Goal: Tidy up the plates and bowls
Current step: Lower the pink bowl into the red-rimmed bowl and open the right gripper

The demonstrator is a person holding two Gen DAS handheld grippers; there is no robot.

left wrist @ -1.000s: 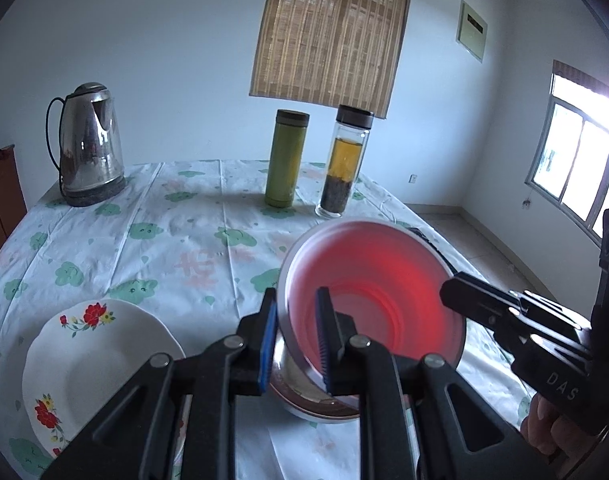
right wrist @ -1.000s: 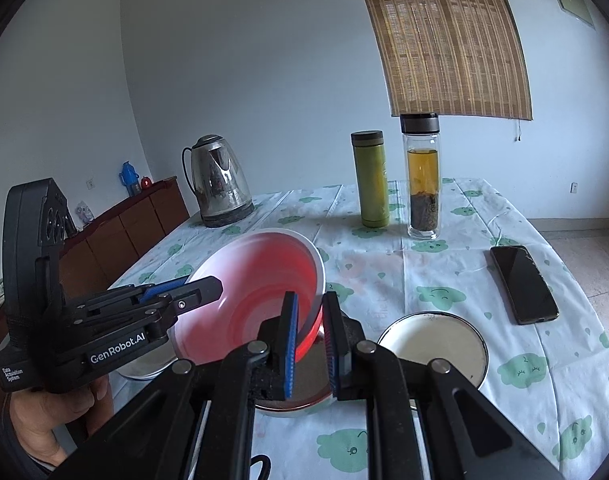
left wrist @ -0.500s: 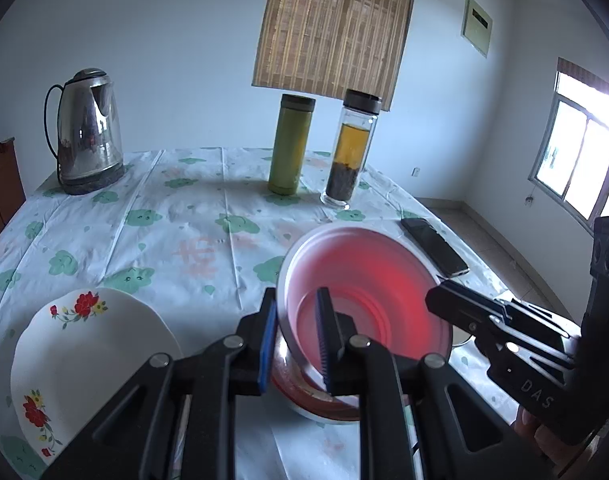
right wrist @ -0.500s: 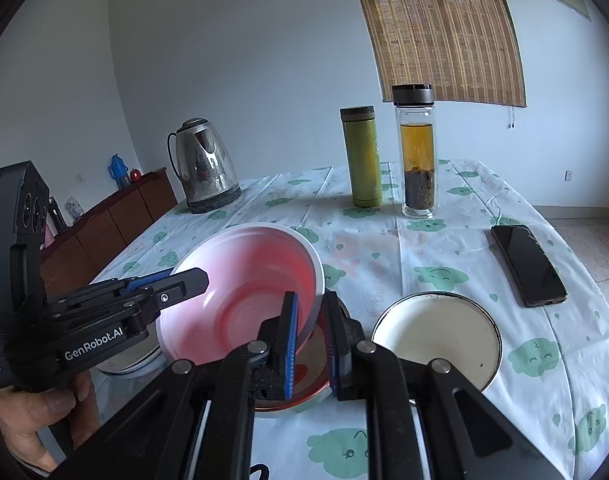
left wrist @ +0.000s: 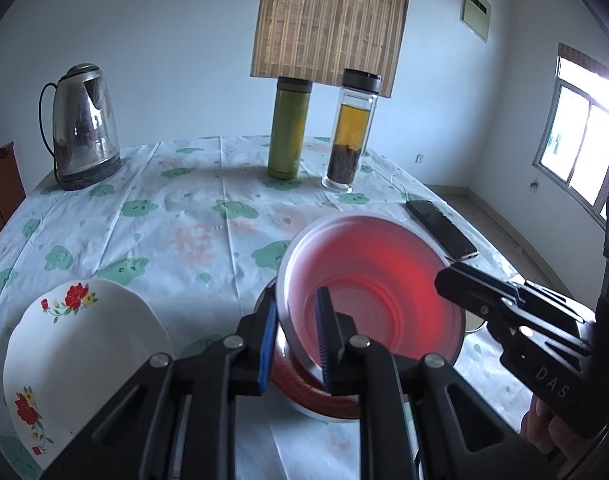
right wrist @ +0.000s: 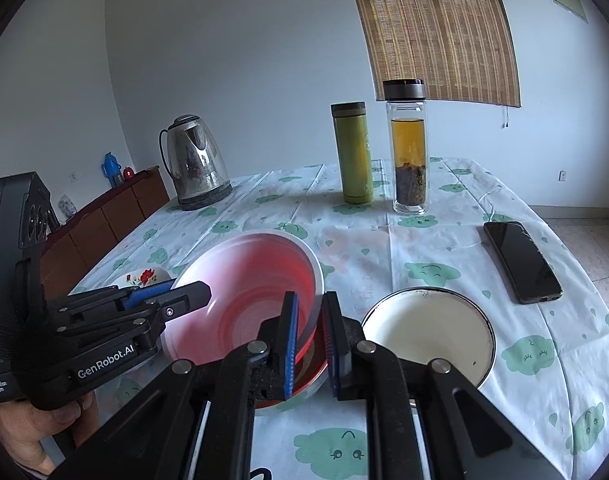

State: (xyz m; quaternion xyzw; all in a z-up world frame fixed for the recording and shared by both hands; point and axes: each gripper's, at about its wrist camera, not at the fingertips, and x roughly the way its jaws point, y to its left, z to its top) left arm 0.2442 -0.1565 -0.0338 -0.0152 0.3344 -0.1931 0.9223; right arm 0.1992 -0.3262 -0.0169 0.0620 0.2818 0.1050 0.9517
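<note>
A pink plastic bowl (left wrist: 368,292) rests tilted inside a red-lined bowl (left wrist: 304,384) on the table. My left gripper (left wrist: 294,340) straddles its near-left rim, jaws slightly apart. My right gripper (right wrist: 309,336) straddles the opposite rim of the pink bowl (right wrist: 244,292), jaws slightly apart too. A white flowered plate (left wrist: 72,352) lies to the left. A cream enamel bowl (right wrist: 428,336) sits to the right of the stack. Each gripper shows in the other's view.
A steel kettle (left wrist: 82,128), a green flask (left wrist: 288,128) and a glass tea bottle (left wrist: 350,132) stand at the table's far side. A black phone (right wrist: 520,264) lies at the right edge. A wooden cabinet (right wrist: 104,220) stands left of the table.
Both grippers lowered the pink bowl into the red-lined bowl. The jaws of both have loosened from the rim.
</note>
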